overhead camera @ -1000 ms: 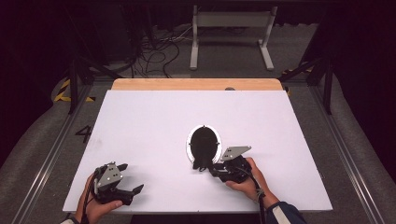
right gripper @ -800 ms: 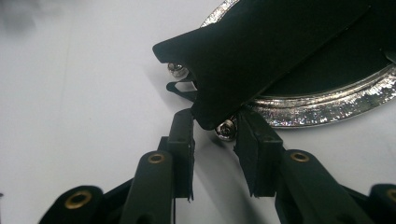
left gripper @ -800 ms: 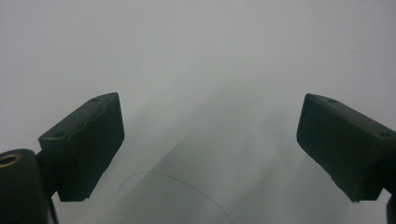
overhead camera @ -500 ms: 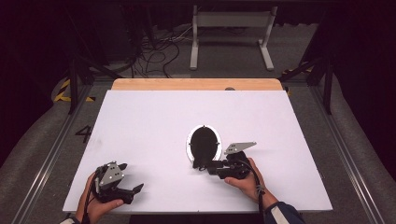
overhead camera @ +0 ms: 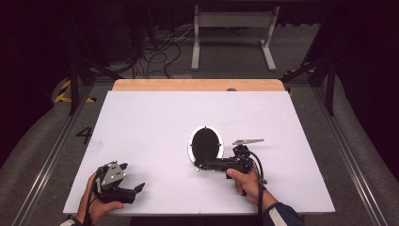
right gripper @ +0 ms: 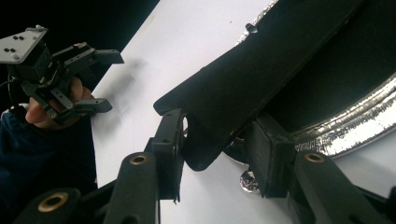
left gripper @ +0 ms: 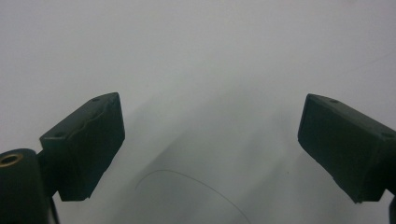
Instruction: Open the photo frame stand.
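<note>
High view shows the pan (overhead camera: 205, 145), black inside with a shiny rim, lying near the middle of the white tabletop (overhead camera: 141, 122), somewhat toward the near edge. The right gripper (overhead camera: 201, 165) has its jaws either side of the black handle (right gripper: 243, 79); they have just been opening, and gaps show by both pads. To re-grip well, centre the handle first. The left gripper (overhead camera: 136, 189) sits spread near the near-left corner.

pan (overhead camera: 205, 143): 1 (black, silver rim) | grippers: 2 | table (overhead camera: 141, 122): 1
</note>
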Tool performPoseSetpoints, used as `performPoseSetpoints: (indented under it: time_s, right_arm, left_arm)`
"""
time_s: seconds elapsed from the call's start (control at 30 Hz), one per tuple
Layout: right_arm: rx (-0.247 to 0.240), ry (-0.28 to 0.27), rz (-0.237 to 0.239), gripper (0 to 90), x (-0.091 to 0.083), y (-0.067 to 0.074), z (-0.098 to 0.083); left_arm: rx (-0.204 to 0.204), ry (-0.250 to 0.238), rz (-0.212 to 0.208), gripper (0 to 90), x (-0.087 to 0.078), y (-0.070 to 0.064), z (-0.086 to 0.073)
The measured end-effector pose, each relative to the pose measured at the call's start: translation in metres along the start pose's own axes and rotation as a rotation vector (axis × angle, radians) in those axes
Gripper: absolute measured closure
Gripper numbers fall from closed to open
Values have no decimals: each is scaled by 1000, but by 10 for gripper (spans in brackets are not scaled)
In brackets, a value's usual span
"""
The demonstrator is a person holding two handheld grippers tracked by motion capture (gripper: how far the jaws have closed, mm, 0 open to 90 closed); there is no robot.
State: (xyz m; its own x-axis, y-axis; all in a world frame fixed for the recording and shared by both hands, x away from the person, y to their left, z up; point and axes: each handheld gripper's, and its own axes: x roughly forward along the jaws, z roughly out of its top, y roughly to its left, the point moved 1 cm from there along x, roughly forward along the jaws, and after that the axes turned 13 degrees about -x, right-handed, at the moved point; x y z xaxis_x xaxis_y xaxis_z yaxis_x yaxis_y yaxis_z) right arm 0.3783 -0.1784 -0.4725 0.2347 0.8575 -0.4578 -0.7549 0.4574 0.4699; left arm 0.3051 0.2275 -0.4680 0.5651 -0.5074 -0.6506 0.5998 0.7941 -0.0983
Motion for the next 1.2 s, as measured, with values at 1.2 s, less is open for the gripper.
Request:
performPoseSetpoints:
  time_s: [1.2]
  right_arm:
    - [191, -48, 35, 612, 11, -13, 7]
  left_arm:
    - [7, -41, -143, 165, 73, -26, 72]
